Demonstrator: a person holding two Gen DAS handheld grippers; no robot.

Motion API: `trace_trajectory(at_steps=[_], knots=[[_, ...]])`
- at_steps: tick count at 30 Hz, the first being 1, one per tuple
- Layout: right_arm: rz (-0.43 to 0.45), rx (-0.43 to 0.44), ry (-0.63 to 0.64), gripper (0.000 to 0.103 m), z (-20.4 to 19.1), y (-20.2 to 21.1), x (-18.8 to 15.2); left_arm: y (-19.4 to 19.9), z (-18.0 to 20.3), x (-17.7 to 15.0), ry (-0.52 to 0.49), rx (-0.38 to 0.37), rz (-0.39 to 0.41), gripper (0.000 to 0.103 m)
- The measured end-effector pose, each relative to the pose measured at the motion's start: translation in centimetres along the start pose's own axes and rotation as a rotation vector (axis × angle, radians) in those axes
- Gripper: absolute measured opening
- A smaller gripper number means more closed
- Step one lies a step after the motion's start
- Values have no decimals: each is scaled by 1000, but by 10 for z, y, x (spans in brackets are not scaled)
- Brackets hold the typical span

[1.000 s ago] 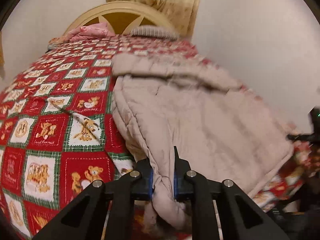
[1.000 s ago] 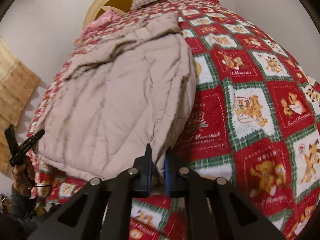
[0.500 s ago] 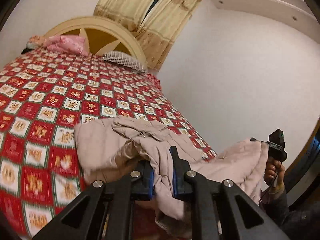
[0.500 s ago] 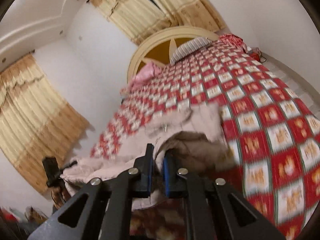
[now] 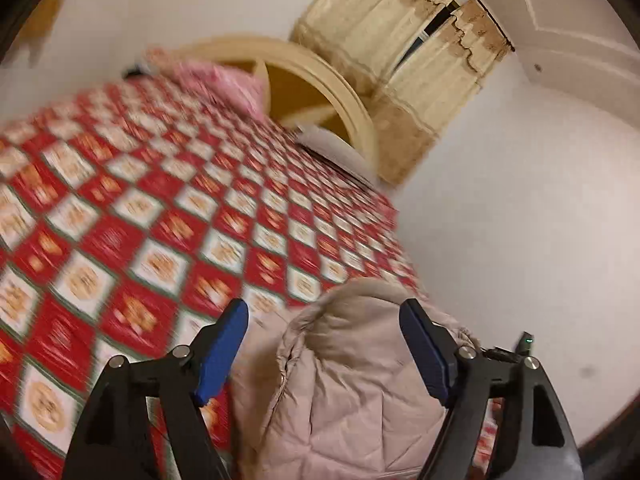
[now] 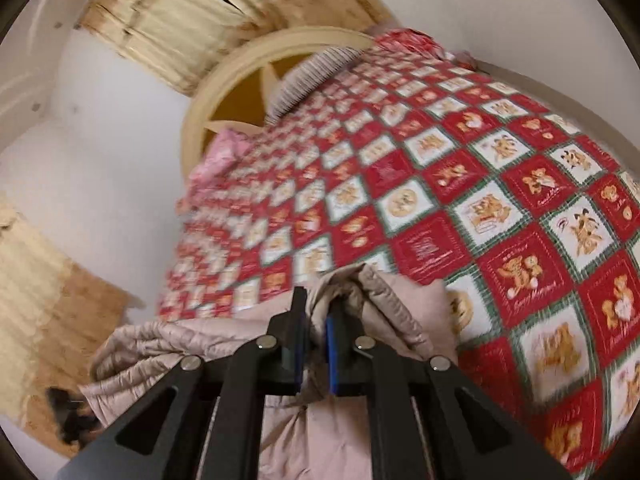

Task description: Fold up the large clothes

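Observation:
A beige quilted puffer jacket [image 5: 352, 392] lies bunched at the near edge of the bed. My left gripper [image 5: 324, 316] is open, its blue pads spread wide on either side of the jacket's folded edge and not touching it. In the right wrist view the jacket [image 6: 384, 312] is folded over itself, and my right gripper [image 6: 316, 312] is shut on a fold of it. The rest of the jacket trails down to the left [image 6: 132, 344].
A red, white and green teddy-bear quilt [image 6: 500, 208] covers the bed [image 5: 120, 216]. A pink pillow [image 5: 224, 84], a striped pillow [image 6: 316, 72] and a cream arched headboard [image 6: 240, 80] are at the far end. White walls and beige curtains [image 5: 404, 52] stand behind.
Both grippers carried the jacket's edge up and over toward the near side. My left gripper has opened and let go of the jacket. My right gripper stays shut on it.

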State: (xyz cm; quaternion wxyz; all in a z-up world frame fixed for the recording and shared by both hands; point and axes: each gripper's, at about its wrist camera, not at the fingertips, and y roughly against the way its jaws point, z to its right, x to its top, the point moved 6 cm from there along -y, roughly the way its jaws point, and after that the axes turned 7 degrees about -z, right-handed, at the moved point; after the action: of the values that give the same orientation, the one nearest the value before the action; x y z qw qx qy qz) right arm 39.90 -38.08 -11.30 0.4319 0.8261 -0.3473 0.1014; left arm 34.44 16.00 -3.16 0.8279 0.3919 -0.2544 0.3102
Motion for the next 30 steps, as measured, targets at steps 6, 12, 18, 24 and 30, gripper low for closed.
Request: trace_trajectory(at_steps=[6, 12, 18, 24, 30], knots=[[-26, -96, -41, 13, 20, -67, 8, -74, 102, -49, -388, 130, -13, 79], [69, -82, -74, 71, 12, -62, 5, -177, 154, -110, -729, 355, -82, 79], [171, -135, 277, 96, -56, -53, -30, -242, 108, -100, -608, 472, -168, 79], [-6, -298, 471, 90, -53, -122, -68, -259, 86, -107, -547, 476, -189, 90], [0, -318, 465, 91, -42, -128, -78, -269, 76, -111, -514, 456, -193, 93]])
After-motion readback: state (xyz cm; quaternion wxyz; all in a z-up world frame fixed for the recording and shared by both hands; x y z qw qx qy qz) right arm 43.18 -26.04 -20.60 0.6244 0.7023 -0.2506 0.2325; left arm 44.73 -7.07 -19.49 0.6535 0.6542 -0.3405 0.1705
